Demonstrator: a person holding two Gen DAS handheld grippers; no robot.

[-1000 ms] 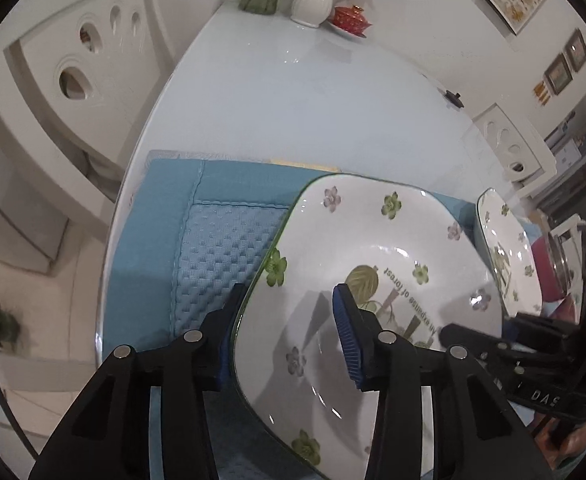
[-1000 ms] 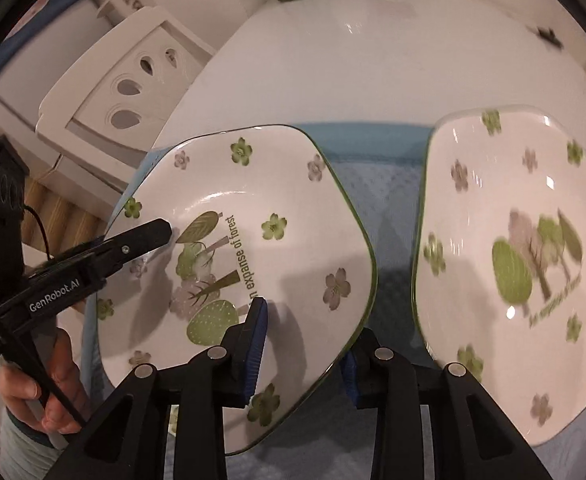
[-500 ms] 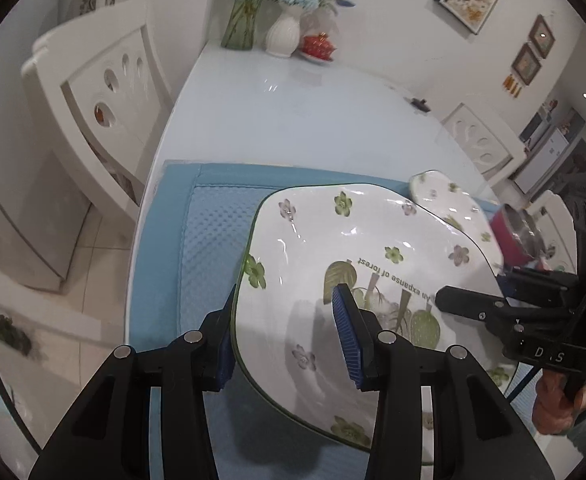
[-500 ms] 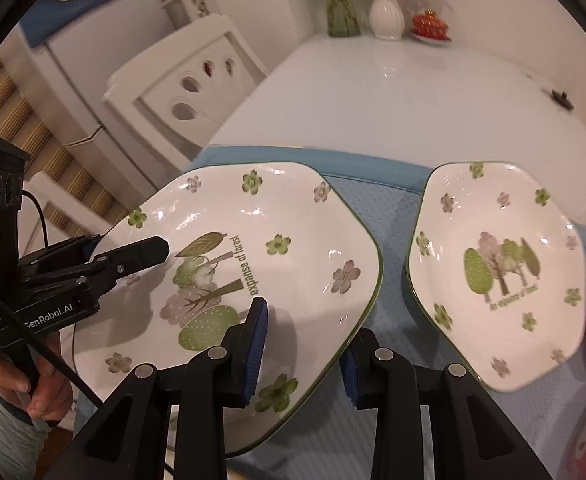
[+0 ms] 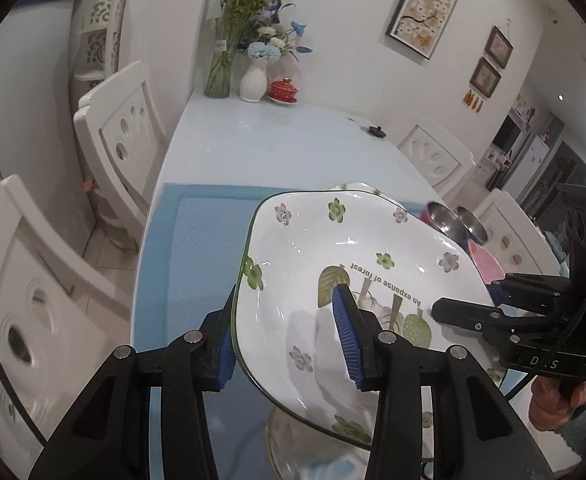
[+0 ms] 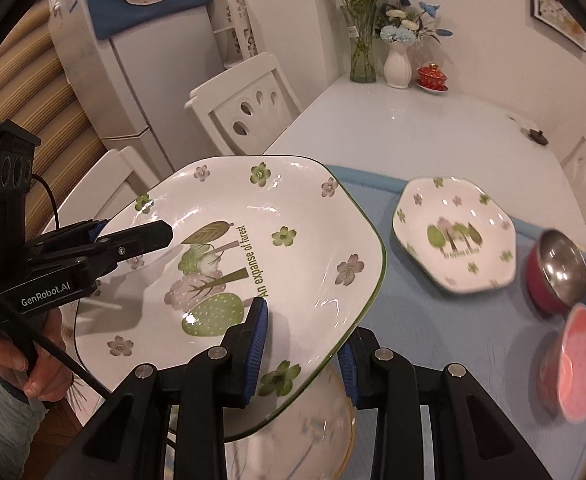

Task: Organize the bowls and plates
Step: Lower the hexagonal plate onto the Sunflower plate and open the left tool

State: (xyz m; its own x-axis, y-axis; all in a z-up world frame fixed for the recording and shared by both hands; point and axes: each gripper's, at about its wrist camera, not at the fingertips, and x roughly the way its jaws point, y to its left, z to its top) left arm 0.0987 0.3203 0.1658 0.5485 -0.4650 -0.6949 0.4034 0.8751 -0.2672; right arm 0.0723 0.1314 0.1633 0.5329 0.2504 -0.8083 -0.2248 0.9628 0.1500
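A large white plate with green rim, flowers and trees is held in the air above the blue mat. My left gripper is shut on its left edge. My right gripper is shut on its right edge and shows in the left wrist view. A gold-rimmed white plate lies under the held one. A smaller matching plate rests on the mat further back.
Two steel-lined bowls and a pink bowl sit at the mat's right. Vases and a red cup stand at the table's far end. White chairs flank the table.
Both grippers have lifted the large plate up and toward me, off the mat. The views have risen, showing more of the room and the bowls at right.
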